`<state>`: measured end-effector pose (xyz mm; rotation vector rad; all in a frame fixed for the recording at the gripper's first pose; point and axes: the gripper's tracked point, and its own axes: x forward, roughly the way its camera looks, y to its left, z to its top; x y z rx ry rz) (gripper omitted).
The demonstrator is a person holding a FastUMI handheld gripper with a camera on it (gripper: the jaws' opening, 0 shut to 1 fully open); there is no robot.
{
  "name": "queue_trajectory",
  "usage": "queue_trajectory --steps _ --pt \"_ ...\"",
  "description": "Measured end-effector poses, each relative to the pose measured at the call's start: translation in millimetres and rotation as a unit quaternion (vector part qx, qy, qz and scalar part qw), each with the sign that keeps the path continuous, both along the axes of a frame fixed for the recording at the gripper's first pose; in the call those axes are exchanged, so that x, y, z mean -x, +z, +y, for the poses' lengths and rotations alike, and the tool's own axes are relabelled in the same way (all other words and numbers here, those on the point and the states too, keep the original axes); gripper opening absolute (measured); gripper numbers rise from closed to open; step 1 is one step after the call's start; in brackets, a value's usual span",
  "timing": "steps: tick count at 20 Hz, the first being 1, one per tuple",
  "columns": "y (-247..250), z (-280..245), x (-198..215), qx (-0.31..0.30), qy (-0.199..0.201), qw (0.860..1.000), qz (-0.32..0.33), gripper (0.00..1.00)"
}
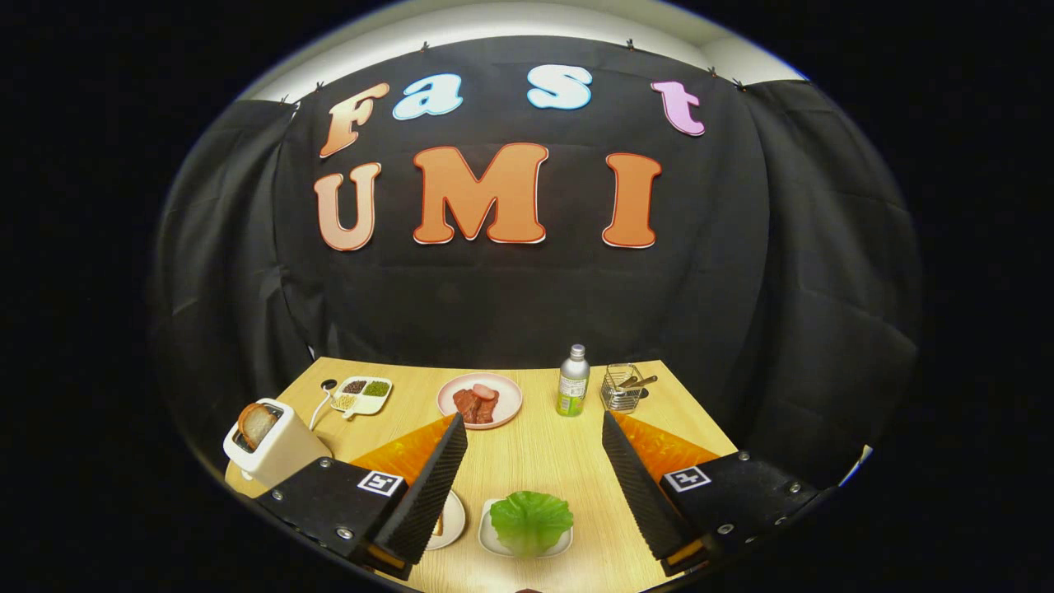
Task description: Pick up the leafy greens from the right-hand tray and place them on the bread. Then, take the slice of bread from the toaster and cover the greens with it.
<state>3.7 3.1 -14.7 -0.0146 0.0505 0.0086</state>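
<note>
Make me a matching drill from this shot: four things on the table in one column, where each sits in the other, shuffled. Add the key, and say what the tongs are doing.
Things
1. greens
2. toaster
3. bottle
4. meat plate

Places
A. beyond the tongs, beside the wire basket
B. between the fingers, on a white tray
C. outside the left finger, bread slice sticking up from it
D. beyond the fingers, between the compartment dish and the bottle

Pairs: 1-B, 2-C, 3-A, 4-D

The tongs are open, fingers wide apart either side of the greens, touching nothing.
</note>
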Motion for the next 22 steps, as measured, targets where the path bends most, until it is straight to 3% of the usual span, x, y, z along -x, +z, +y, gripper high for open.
queue_trajectory --steps 7,12,22 --pt "-57 7 -13 0.017 0.01 0.992 0.128 0.99" --pt "-114 13 -21 -0.023 0.021 0.967 0.251 1.0" --pt "-199 7 -47 0.053 0.005 0.923 0.382 1.0"
